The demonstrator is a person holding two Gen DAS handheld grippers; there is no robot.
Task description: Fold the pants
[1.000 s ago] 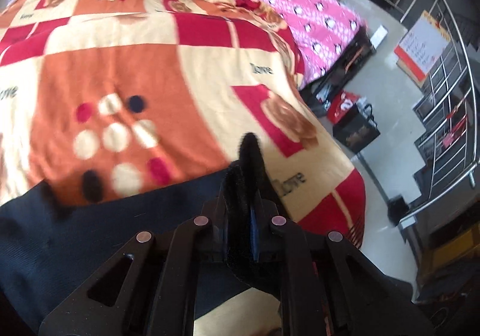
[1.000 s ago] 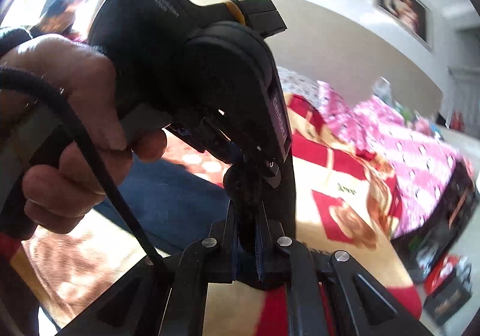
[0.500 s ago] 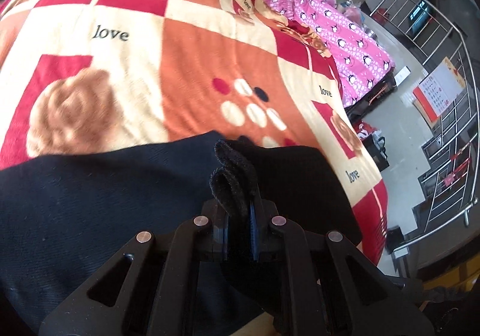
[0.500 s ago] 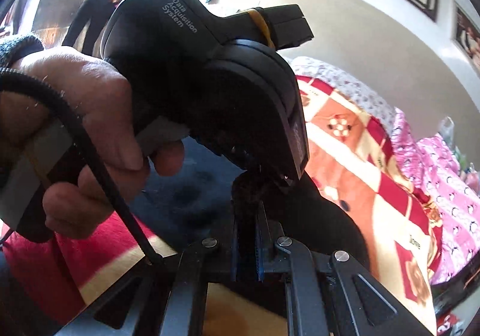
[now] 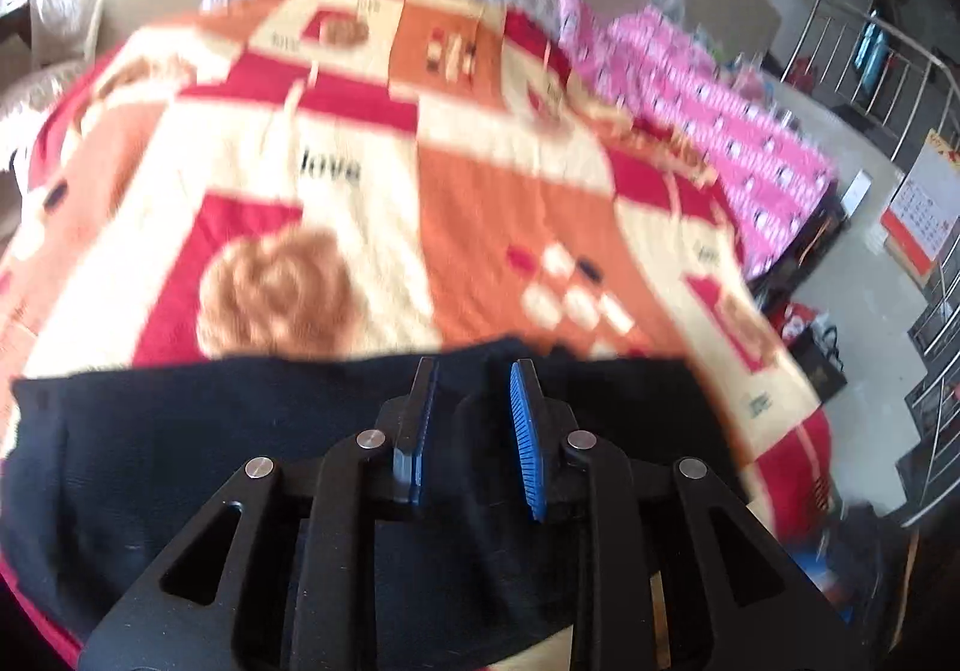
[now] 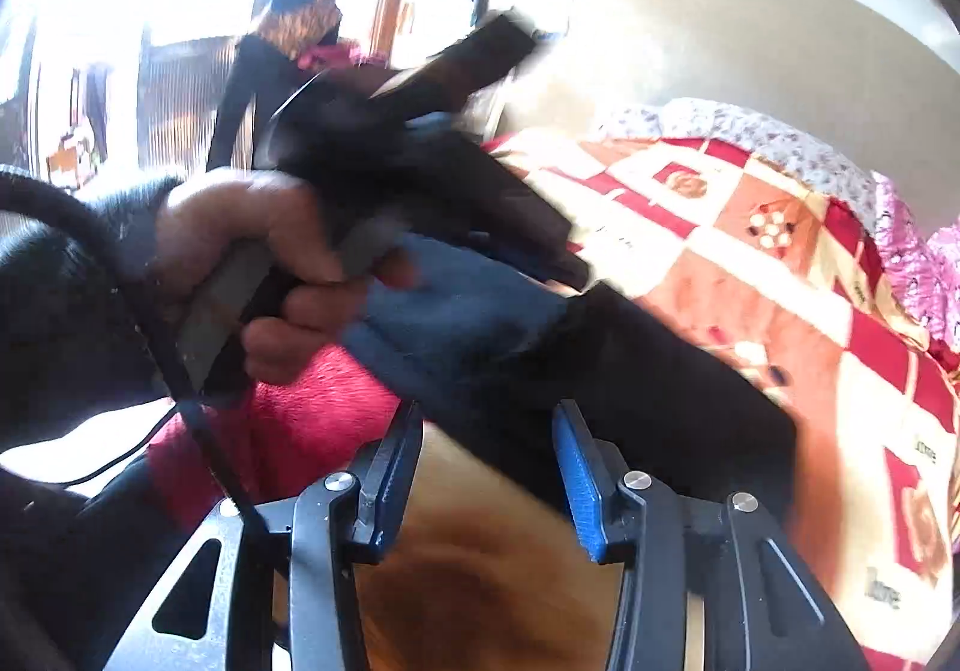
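The dark navy pants [image 5: 198, 443] lie spread across the near part of a patterned blanket [image 5: 372, 203] on a bed. My left gripper [image 5: 471, 377] is open just above the pants' far edge, with cloth under and between the blue pads [image 5: 523, 419] but not pinched. In the right wrist view the pants [image 6: 648, 389] run off to the right. My right gripper [image 6: 486, 425] is open over the blanket beside them. The left hand and its gripper body [image 6: 372, 203] fill the view's middle left.
A pink patterned quilt [image 5: 720, 131] lies on the bed's right side. Metal railings [image 5: 912, 89], bags and boxes [image 5: 810, 335] stand on the floor to the right. A person [image 6: 288, 53] stands in the bright doorway behind. A black cable [image 6: 180, 389] crosses the right wrist view.
Both grippers have opened and let go of the pants, which now lie flat on the blanket. Both have drawn back a little; the views are motion-blurred.
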